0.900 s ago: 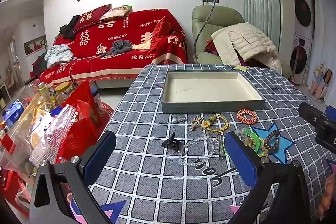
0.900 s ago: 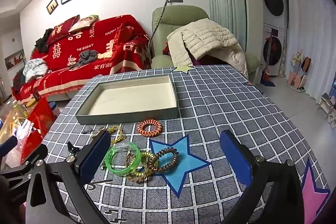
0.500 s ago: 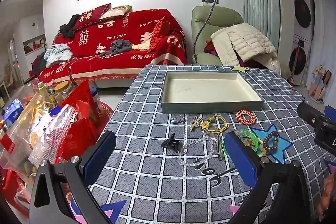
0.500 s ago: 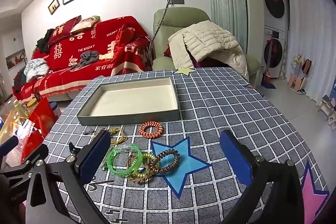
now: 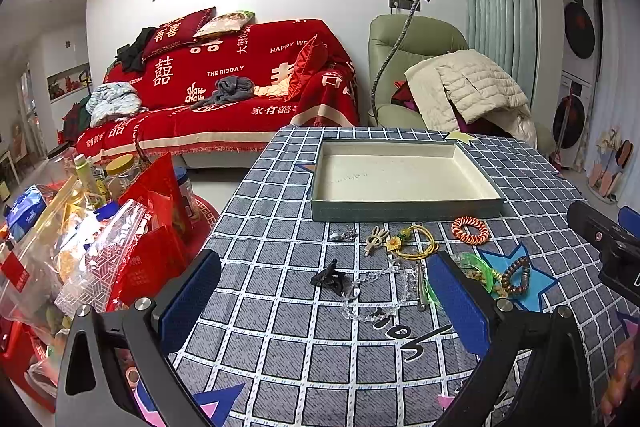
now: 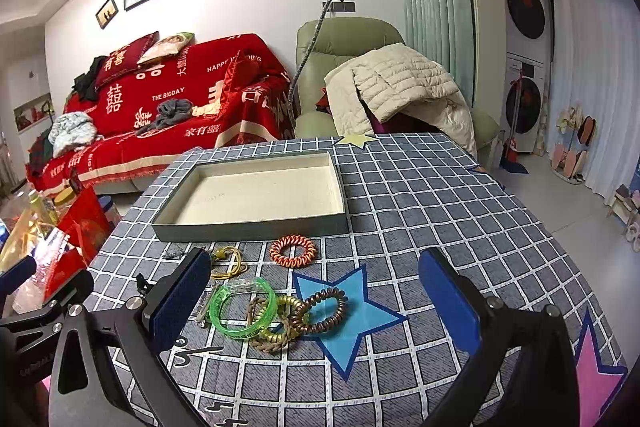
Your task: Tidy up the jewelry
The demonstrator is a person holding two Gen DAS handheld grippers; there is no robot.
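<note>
Grippers, L [image 5: 320, 303] & R [image 6: 316, 303]: both jaws wide apart, I grip nothing. Jewelry: green bangle [image 6: 243, 308], coil ties, chain loose on cloth before tray [image 6: 248, 221]; tray bare.

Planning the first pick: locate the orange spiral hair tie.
In the right wrist view, the orange spiral hair tie lies alone on the checked tablecloth, just before the grey tray's front wall.

Both views have crept slightly forward over the desk [image 5: 280, 339]. From the left wrist, the tray [image 5: 404, 213] and the orange coil hair tie [image 5: 470, 230] sit a touch lower in the picture than before. From the right wrist, the tray [image 6: 248, 225] and the green bangle [image 6: 242, 309] have likewise slid a little toward the camera.
</note>
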